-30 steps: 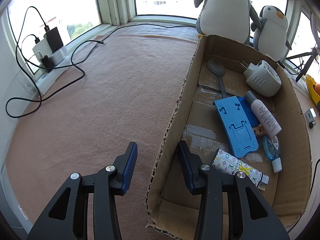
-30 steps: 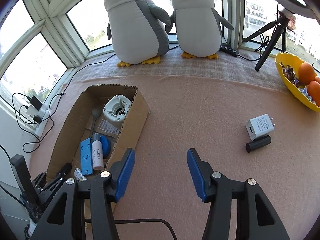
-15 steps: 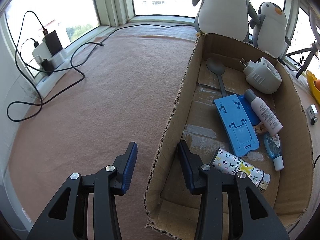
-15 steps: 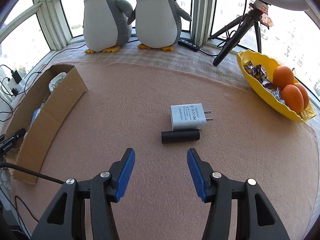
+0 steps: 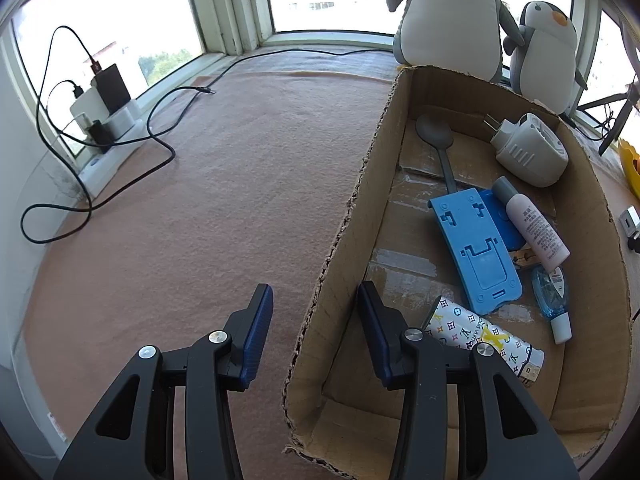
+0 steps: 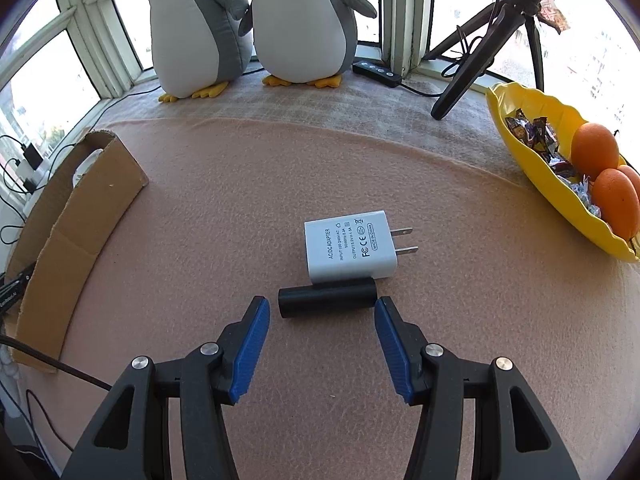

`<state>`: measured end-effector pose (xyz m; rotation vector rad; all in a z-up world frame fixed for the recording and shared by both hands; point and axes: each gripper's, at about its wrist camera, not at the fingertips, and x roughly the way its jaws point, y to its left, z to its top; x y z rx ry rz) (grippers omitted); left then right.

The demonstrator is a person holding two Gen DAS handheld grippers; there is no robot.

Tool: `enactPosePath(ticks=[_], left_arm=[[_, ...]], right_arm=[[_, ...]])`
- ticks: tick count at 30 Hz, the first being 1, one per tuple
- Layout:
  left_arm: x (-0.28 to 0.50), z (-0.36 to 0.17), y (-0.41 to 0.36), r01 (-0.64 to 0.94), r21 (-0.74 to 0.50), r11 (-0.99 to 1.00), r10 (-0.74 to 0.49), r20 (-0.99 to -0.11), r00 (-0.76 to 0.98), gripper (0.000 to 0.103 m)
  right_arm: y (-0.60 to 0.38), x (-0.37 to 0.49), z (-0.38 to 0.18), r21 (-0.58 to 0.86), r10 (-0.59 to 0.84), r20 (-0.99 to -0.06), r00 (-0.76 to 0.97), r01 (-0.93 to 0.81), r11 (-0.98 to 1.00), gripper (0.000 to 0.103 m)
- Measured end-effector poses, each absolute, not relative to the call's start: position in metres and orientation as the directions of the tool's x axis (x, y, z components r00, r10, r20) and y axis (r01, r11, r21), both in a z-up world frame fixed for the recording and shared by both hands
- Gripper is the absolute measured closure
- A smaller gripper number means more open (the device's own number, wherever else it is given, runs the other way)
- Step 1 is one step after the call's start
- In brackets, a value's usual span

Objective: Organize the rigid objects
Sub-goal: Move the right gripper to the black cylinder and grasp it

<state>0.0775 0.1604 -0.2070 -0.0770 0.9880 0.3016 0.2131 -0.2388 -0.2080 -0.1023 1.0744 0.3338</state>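
Observation:
My right gripper (image 6: 322, 308) is open just above the table, its blue fingertips level with the near ends of a black cylinder (image 6: 327, 303) lying crosswise. A white AC adapter (image 6: 350, 249) lies touching the cylinder's far side, prongs to the right. My left gripper (image 5: 314, 304) is open and empty, straddling the near left wall of the cardboard box (image 5: 348, 216). The box holds a blue phone stand (image 5: 476, 250), a white bottle (image 5: 532, 224), a grey spoon (image 5: 438, 142), a white plug device (image 5: 528, 152), a patterned tube (image 5: 480, 332) and a small blue bottle (image 5: 554, 294). The box also shows in the right wrist view (image 6: 76, 220).
Two plush penguins (image 6: 256, 20) stand at the window. A yellow bowl (image 6: 532, 168) with oranges and candy is at the right, a tripod (image 6: 480, 52) behind it. A power strip with chargers and cables (image 5: 104, 120) lies at the left. Pink cloth (image 5: 200, 200) covers the table.
My right gripper swung away from the box and came in close over the black cylinder and adapter. My left gripper has stayed almost still at the box wall.

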Motion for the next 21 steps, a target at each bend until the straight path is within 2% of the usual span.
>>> enactPosePath(ticks=[3,6,9,14,21], left_arm=[[0.078,-0.207,0.160,-0.284,0.077,0.956,0.219,-0.831,0.511,0.059],[0.078,-0.207,0.159,-0.282,0.082,0.956,0.223,-0.831,0.511,0.059],[0.078,-0.207,0.159,-0.282,0.085,0.956,0.225,-0.830,0.510,0.059],[0.078,-0.207,0.159,-0.283,0.084,0.955,0.224,-0.830,0.510,0.059],[0.078,-0.207,0.159,-0.283,0.084,0.956,0.224,-0.830,0.511,0.059]], right_arm=[[-0.239,0.212,-0.207,0.059,0.205,-0.879,0.430,-0.329,0.942,0.051],[-0.239,0.209,-0.204,0.036,0.202,-0.869,0.452,-0.349,0.936,0.042],[-0.239,0.213,-0.203,0.049,0.218,-0.867,0.447,-0.360,0.932,0.040],[-0.232,0.220,-0.209,0.000,0.183,-0.883,0.433,-0.391,0.921,0.040],[-0.235,0.227,-0.216,0.043,0.204,-0.894,0.399,-0.376,0.926,0.042]])
